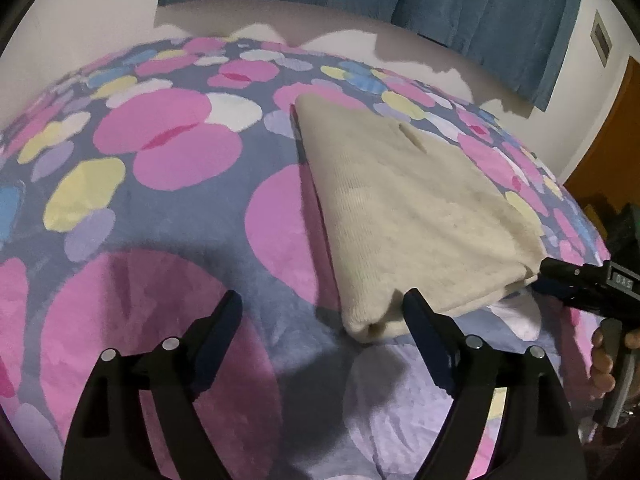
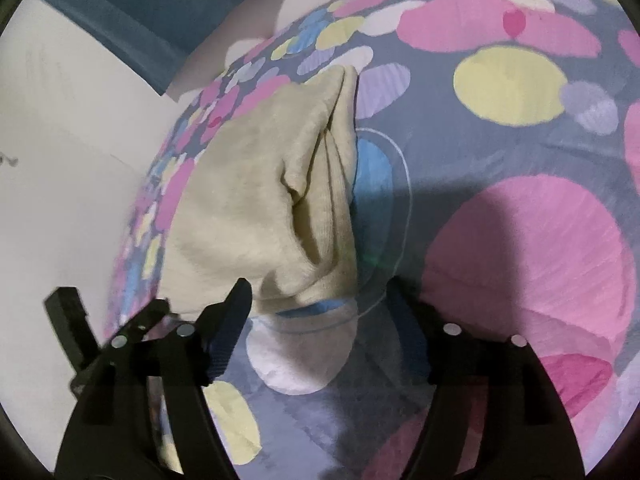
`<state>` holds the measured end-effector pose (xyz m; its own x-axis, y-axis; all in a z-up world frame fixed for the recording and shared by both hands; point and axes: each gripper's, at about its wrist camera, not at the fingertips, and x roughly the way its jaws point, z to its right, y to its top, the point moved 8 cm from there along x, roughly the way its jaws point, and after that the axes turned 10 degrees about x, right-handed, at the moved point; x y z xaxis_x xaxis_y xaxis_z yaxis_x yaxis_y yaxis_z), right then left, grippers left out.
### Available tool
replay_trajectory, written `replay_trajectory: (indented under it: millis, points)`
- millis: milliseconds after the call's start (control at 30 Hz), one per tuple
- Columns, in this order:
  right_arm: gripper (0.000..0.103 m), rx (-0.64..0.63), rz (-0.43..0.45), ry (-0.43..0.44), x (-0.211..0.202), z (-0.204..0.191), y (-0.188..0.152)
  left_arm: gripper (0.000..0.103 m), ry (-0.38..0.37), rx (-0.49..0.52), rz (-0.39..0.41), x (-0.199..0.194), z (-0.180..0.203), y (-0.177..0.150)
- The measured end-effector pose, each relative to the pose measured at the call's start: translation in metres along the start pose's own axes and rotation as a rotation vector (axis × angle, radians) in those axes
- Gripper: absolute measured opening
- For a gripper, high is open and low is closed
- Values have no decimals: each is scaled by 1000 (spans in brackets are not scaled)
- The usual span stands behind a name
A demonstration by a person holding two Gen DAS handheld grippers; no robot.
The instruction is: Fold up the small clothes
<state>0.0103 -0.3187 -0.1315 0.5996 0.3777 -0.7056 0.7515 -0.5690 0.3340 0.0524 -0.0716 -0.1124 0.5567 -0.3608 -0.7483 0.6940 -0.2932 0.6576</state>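
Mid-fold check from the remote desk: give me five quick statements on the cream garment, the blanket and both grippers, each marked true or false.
1. The cream garment lies folded on the flowered blanket. True.
2. The left gripper is clamped shut on the garment. False: its jaws stand wide open and hold nothing, with one finger just at the garment's near edge.
3. The right gripper is open. True.
4. The blanket is plain white. False: it is grey-blue with pink, yellow, lilac and blue blobs.
5. A blue curtain hangs behind the bed. True.
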Motion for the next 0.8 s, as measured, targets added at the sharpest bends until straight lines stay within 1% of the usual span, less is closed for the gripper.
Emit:
replay_trajectory:
  millis: [167, 200, 300, 500, 633, 800]
  points:
    - [76, -54, 58, -91, -3, 0, 4, 84, 28, 7, 7, -1, -1, 0]
    - [78, -69, 77, -120, -4, 0, 5, 85, 38, 9, 11, -2, -2, 0]
    - [80, -99, 111, -157, -7, 0, 6, 85, 70, 21, 20, -3, -4, 1]
    - [82, -161, 162, -208, -11, -6, 5, 86, 122, 24, 36, -7, -8, 5]
    - [85, -201, 191, -227, -11, -13, 3, 86, 153, 2, 42, -9, -13, 7]
    - [86, -244, 206, -250, -10, -18, -1, 87, 197, 13, 53, -12, -15, 9]
